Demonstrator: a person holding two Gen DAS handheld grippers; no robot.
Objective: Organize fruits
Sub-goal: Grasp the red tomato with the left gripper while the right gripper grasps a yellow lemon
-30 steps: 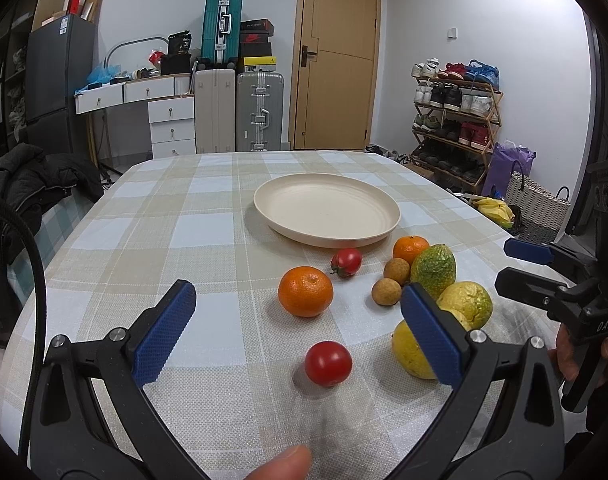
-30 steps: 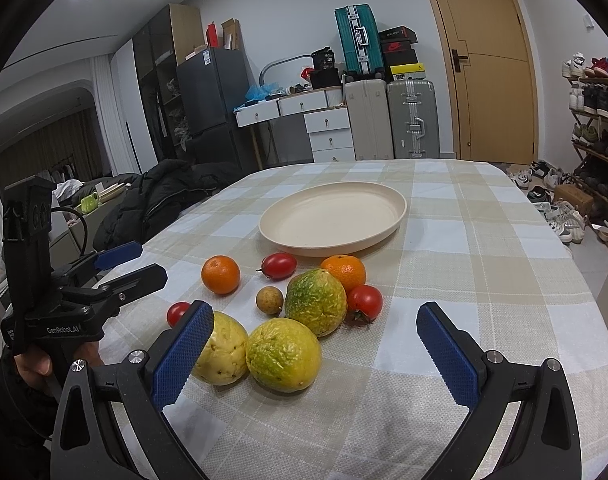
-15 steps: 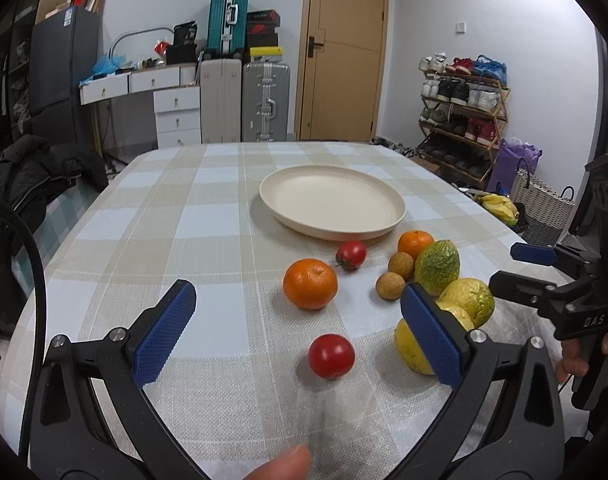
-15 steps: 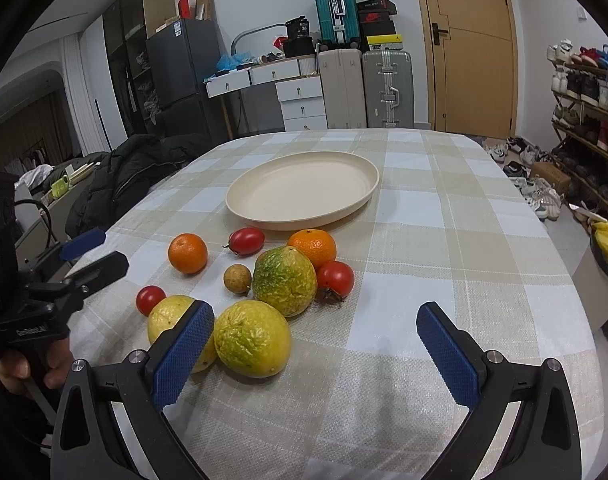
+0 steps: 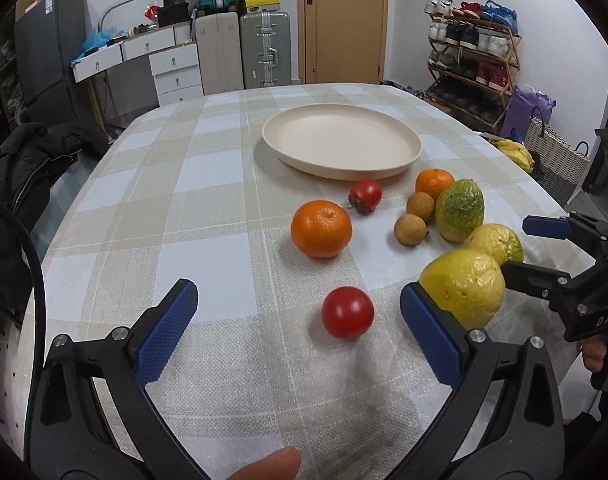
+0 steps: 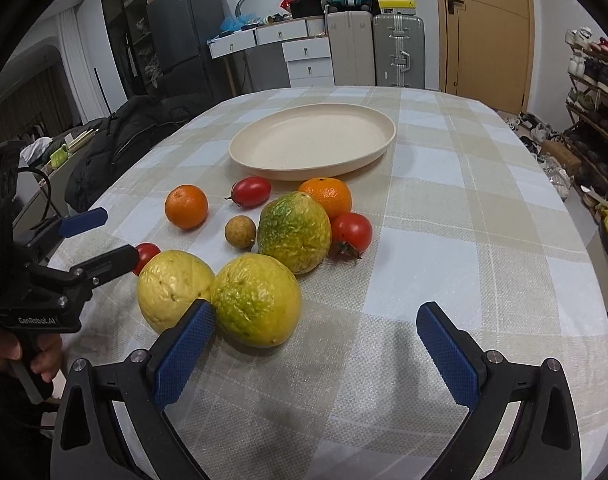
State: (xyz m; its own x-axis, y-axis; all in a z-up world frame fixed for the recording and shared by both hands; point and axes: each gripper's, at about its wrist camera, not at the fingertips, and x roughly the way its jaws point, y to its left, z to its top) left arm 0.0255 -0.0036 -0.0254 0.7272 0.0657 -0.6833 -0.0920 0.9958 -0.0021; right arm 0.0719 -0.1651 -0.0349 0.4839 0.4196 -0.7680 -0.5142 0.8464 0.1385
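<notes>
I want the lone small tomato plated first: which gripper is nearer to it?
Left. The left gripper is open with the tomato just ahead between its fingers. The right gripper is open over by the yellow fruits, farther away.

Evenly bright indoor light from above. Soft, faint shadows under fruit on the cloth (image 5: 207, 208). Strong fisheye bending and black vignetting at edges and corners. Sharp centre; slight blur on the nearest cloth.

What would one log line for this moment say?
left tool: open, nearing small red tomato | right tool: open, by yellow-green fruit | plate: empty | fruits on tablecloth
</notes>
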